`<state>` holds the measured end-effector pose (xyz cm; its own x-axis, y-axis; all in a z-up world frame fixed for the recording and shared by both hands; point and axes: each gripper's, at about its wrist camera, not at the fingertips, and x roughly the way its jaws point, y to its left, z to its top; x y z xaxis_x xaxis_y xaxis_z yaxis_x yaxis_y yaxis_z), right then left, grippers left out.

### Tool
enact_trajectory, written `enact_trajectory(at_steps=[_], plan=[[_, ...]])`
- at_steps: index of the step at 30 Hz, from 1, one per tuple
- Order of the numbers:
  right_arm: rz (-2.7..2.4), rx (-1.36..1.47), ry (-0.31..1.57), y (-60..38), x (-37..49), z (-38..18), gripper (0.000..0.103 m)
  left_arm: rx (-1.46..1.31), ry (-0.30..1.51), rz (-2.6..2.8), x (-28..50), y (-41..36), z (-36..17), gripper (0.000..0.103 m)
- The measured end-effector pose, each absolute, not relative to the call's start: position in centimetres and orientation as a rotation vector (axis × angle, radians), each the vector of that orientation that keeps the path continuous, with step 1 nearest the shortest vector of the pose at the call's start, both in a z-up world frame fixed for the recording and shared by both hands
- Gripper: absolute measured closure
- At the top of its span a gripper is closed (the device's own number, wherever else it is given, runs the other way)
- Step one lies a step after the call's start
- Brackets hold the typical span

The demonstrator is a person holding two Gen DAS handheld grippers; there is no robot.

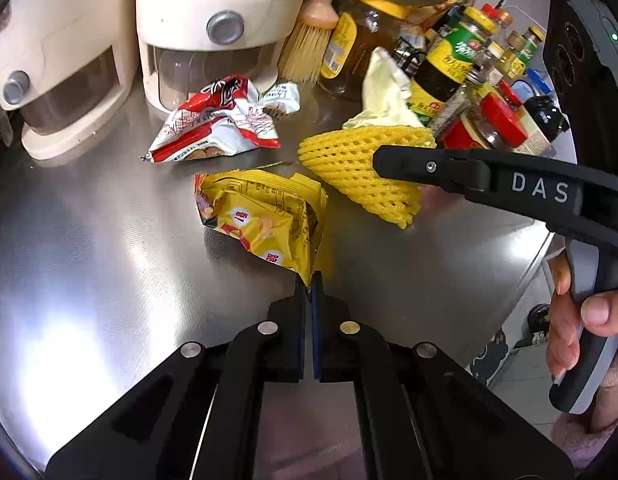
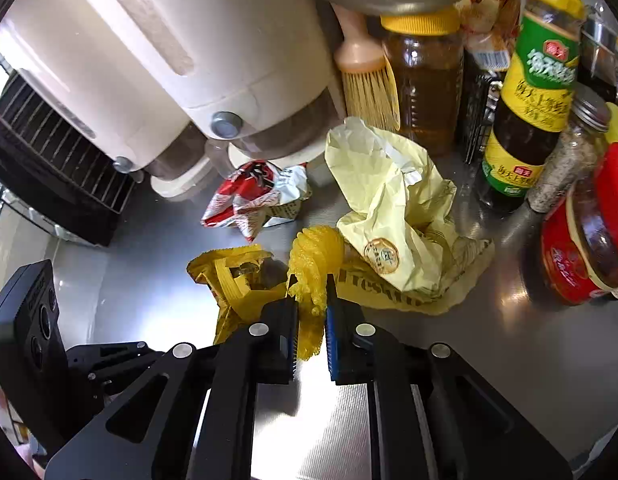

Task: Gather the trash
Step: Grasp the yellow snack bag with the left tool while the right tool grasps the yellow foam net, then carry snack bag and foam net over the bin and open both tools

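Note:
My left gripper [image 1: 309,284] is shut on a corner of the yellow chip bag [image 1: 265,224], which lies on the steel counter [image 1: 109,260]. My right gripper [image 2: 312,300] is shut on the yellow foam fruit net [image 2: 313,264], squeezing it between the pads; in the left wrist view the right finger [image 1: 429,168] lies across the net [image 1: 349,168]. A red and white wrapper [image 1: 221,120] lies behind near the appliances, also in the right wrist view [image 2: 257,196]. A pale yellow crumpled bag [image 2: 393,216] lies right of the net.
Two cream appliances [image 1: 213,28] stand at the back left. A brush [image 1: 309,44], an oil jar [image 2: 425,68] and several sauce bottles and jars [image 2: 529,92] crowd the back right. The counter's edge [image 1: 529,264] runs at the right.

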<state>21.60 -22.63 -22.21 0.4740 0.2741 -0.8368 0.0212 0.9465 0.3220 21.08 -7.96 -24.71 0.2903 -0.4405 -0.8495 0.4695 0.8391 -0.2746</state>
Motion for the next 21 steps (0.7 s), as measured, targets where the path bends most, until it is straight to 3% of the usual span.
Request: enact_trajectory(at_steps=[21], plan=[[0.2,0.303,1.014,-21.2,8.0,-19.5,0.09,0.051,1.052,-0.615,7.8,-5.2,-20.9,0.103]])
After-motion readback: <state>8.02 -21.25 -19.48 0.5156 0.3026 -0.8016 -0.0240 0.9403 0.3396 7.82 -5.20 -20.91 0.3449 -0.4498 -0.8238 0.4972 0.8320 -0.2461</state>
